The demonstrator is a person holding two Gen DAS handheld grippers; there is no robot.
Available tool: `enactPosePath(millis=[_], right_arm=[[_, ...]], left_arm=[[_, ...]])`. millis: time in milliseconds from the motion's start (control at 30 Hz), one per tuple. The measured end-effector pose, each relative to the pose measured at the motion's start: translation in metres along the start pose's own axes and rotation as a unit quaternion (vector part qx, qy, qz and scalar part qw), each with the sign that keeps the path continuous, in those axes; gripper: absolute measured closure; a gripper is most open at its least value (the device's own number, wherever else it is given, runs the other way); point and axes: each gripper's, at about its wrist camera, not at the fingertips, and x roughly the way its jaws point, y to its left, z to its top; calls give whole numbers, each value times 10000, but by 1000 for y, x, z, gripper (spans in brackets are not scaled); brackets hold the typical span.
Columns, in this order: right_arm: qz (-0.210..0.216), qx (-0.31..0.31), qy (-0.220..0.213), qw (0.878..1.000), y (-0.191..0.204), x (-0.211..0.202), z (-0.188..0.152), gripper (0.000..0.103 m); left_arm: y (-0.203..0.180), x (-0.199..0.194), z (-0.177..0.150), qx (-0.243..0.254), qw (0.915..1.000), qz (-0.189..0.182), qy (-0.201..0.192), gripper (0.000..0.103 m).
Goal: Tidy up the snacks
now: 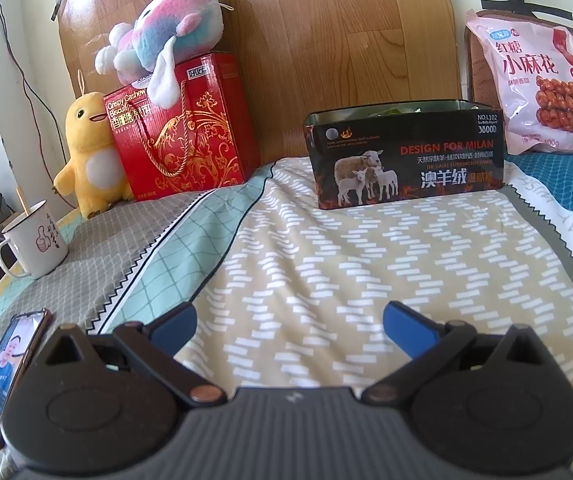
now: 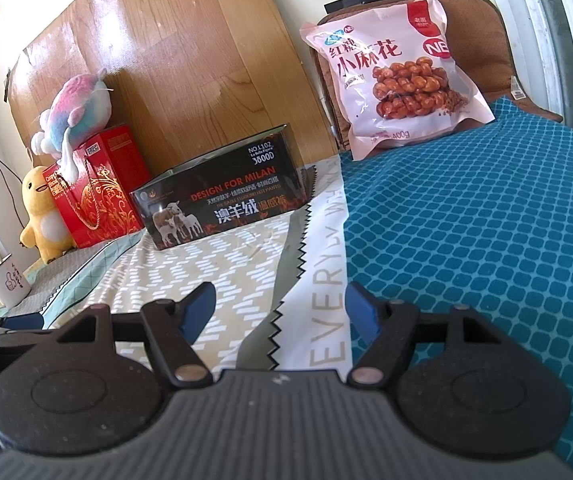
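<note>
Black tin reading "DESIGN FOR MILAN" sits on the bed ahead of you; the pink "400g" snack bag leans behind. Your left gripper and right gripper are spread, empty.

Black tool, blue fingertips

This was a home bedroom: a bed with a patterned quilt, a wooden headboard, plush toys and a mug at the bedside
</note>
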Motion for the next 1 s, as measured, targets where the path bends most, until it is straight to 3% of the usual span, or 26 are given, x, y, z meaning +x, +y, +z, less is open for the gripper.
enactPosePath(millis=[733, 1000], right_arm=[[3, 6, -4, 10000, 0, -1, 0, 30], [-1, 7, -3, 10000, 0, -1, 0, 30]], left_arm=[[-1, 1, 0, 44, 10000, 16, 20, 0], [2, 2, -1, 18, 9999, -168, 35, 0]])
